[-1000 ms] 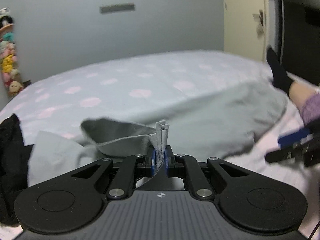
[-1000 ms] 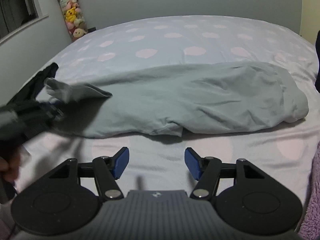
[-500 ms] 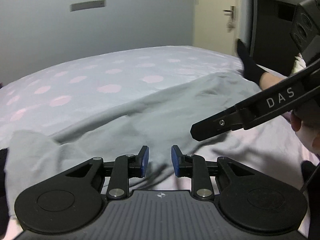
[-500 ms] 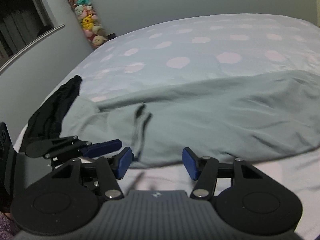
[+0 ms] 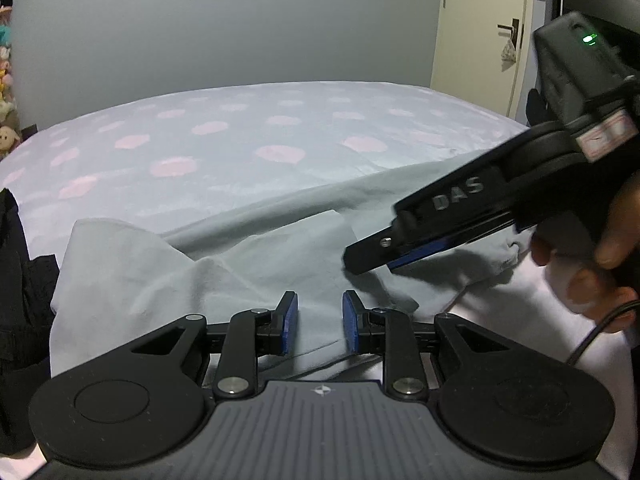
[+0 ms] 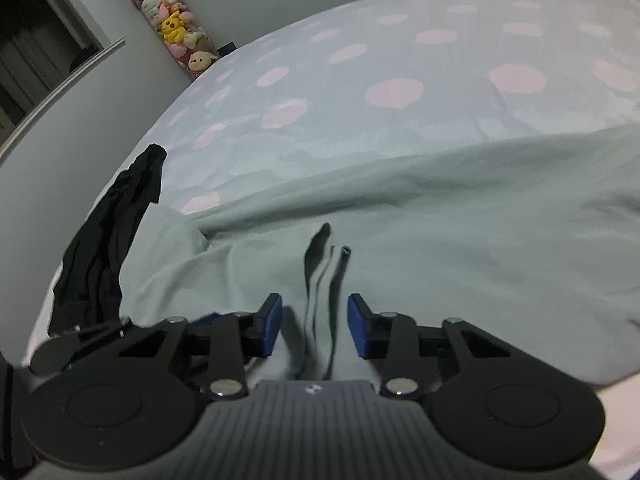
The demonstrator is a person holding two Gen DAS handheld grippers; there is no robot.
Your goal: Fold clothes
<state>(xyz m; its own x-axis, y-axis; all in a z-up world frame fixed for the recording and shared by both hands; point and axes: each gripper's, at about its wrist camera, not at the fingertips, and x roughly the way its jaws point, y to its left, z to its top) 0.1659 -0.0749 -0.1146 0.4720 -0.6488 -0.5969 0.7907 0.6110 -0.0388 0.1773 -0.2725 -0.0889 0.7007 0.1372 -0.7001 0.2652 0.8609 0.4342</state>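
A pale grey-green garment (image 5: 160, 280) (image 6: 460, 216) lies stretched across the bed. My left gripper (image 5: 320, 322) hovers low over its near left part, open, with flat cloth below the pads and nothing pinched. My right gripper (image 6: 315, 326) points down at a raised fold of the garment (image 6: 326, 280); its jaws are closing, the fold stands between them, and a gap still shows beside the pads. In the left wrist view the right gripper (image 5: 368, 264) reaches in from the right, held by a person's hand (image 5: 592, 264), its tips just above the cloth.
A black garment (image 5: 20, 300) (image 6: 108, 240) lies bunched at the bed's left edge, touching the grey one. The bedsheet (image 6: 400, 92) is light with pink spots. Plush toys (image 6: 180, 36) stack in the far corner. A door (image 5: 480, 40) stands behind right.
My left gripper let go of the pinched cloth, which dropped flat. My right gripper swung left to the garment's left end and its jaws narrowed around a fold.
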